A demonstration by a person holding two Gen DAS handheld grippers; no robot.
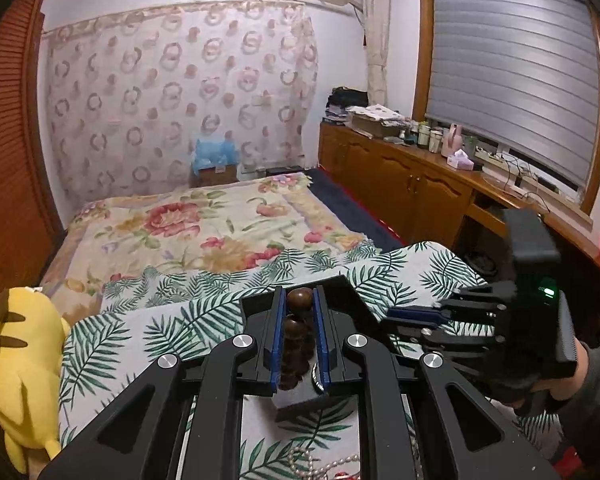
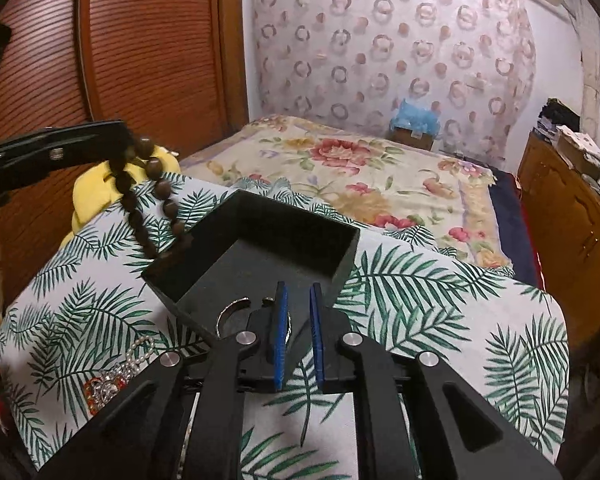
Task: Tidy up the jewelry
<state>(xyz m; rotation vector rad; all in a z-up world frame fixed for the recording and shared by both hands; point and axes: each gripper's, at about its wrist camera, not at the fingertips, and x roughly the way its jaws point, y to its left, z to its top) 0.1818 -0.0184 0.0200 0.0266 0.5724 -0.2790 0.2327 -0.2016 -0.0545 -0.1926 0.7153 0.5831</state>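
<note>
Right wrist view: left gripper [image 2: 134, 148] clamps the wooden bead bracelet [image 2: 156, 184], dangling over the black tray's [image 2: 260, 236] left rim. Right gripper [image 2: 299, 312] stands narrow, empty, beside a silver bangle [image 2: 230, 310]. Risk: beads snag the rim and spill outside the tray.

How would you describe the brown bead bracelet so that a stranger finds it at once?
Start at the palm-leaf cloth over the foot of the bed, then find the black box lying on it. At the box's left edge, large dark brown wooden beads hang from the left claw. The pearl string nearby is small, white and lies flat.
</note>
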